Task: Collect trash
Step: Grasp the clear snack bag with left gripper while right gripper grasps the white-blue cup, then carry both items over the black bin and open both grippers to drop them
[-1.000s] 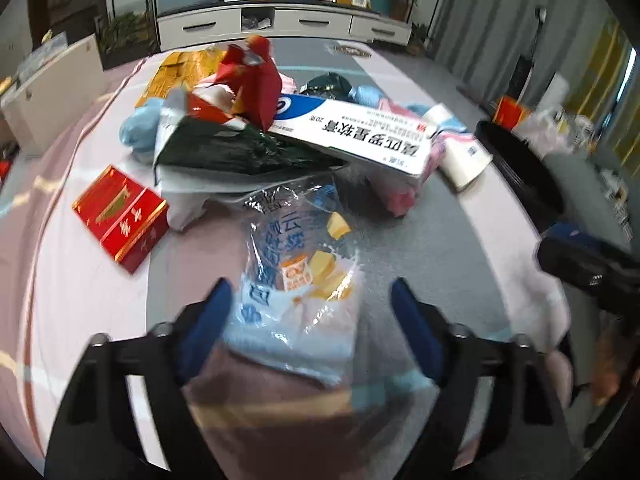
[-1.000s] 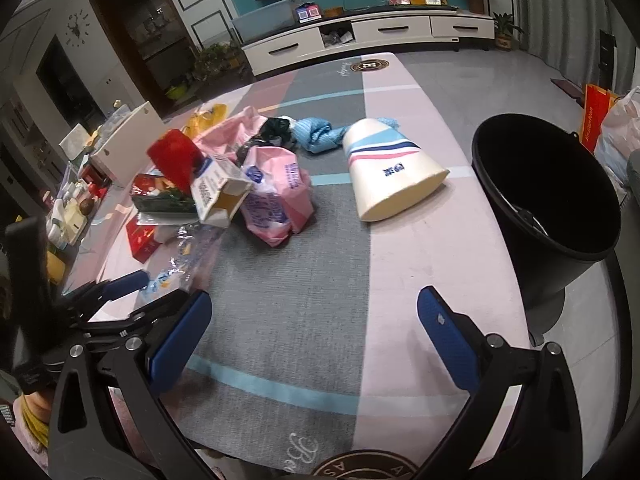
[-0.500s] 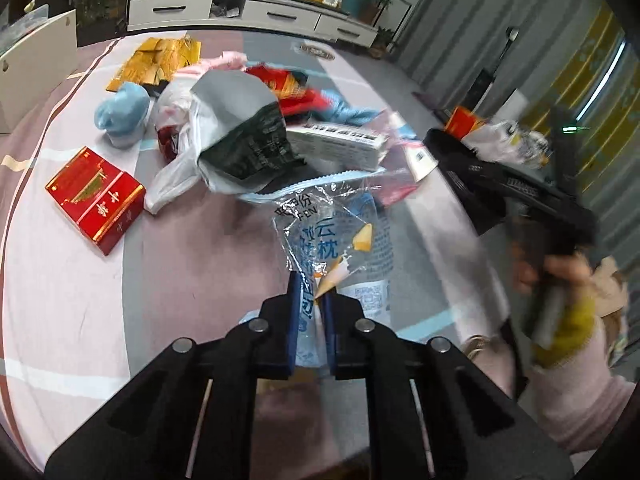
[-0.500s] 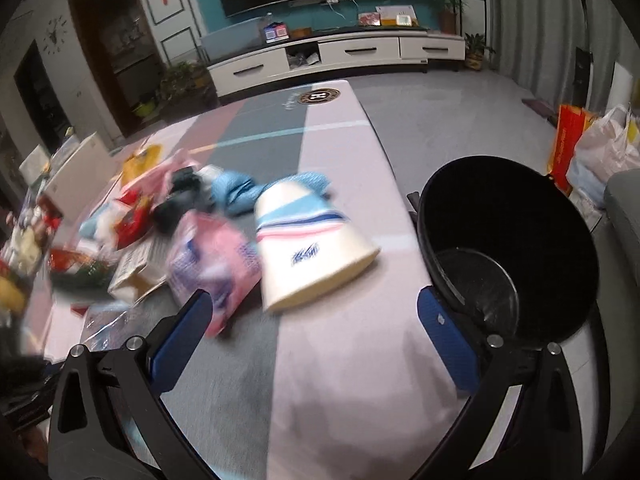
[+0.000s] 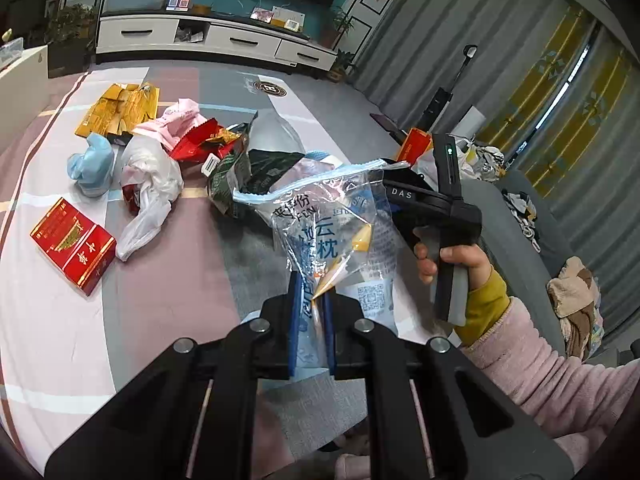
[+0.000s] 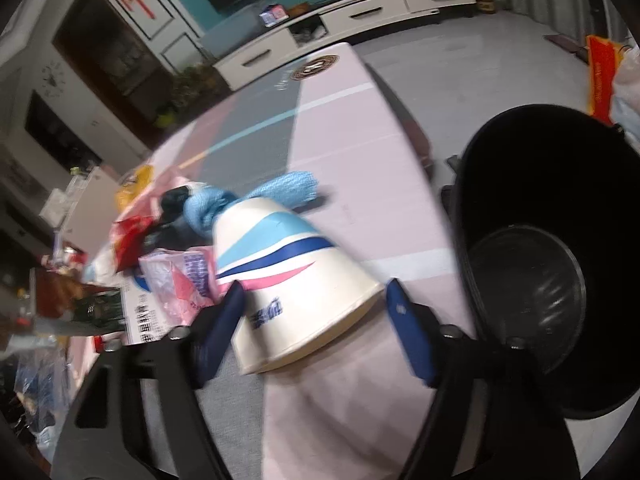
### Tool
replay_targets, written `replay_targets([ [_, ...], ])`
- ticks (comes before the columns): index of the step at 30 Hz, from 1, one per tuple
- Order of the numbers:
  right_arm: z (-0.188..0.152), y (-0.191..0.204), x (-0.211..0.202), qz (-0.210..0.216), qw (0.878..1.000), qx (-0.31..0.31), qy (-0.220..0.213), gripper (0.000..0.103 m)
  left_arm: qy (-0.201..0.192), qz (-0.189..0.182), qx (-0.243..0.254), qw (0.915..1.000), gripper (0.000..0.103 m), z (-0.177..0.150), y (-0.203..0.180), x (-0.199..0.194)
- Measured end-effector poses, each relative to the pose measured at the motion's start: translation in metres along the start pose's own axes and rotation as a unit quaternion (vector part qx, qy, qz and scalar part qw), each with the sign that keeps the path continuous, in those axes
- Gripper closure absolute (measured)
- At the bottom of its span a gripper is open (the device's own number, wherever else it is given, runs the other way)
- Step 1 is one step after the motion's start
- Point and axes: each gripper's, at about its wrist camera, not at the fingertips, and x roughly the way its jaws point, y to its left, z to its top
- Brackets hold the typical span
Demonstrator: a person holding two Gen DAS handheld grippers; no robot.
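The left gripper [image 5: 311,312] pinched one clear bag [image 5: 340,220], lifted off the table [image 5: 60,340]. The right gripper [image 6: 312,320] gaped around one paper tub [image 6: 292,280], beside one black bin [image 6: 560,260].

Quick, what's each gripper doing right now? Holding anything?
Left gripper: closed on the clear plastic bag, lifted off the table.
Right gripper: open, its fingers either side of the paper cup, not gripping it yet.
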Motion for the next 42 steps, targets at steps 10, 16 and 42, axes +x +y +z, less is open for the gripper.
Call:
replay_targets([
  [10, -0.018, 0.015, -0.036, 0.050, 0.997, 0.011, -0.052, 0.085, 0.048, -0.038, -0.011, 0.9981, 0.091, -0.017, 0.008, 0.001],
  [16, -0.017, 0.030, -0.061, 0.049, 0.994, 0.008, -0.099, 0.090, 0.055, -0.082, -0.029, 0.9947, 0.091, -0.026, 0.008, -0.010],
  [42, -0.012, -0.016, -0.146, 0.009, 0.974, 0.037, -0.223, 0.090, 0.002, -0.052, 0.042, 0.9977, 0.091, 0.086, -0.051, 0.061],
])
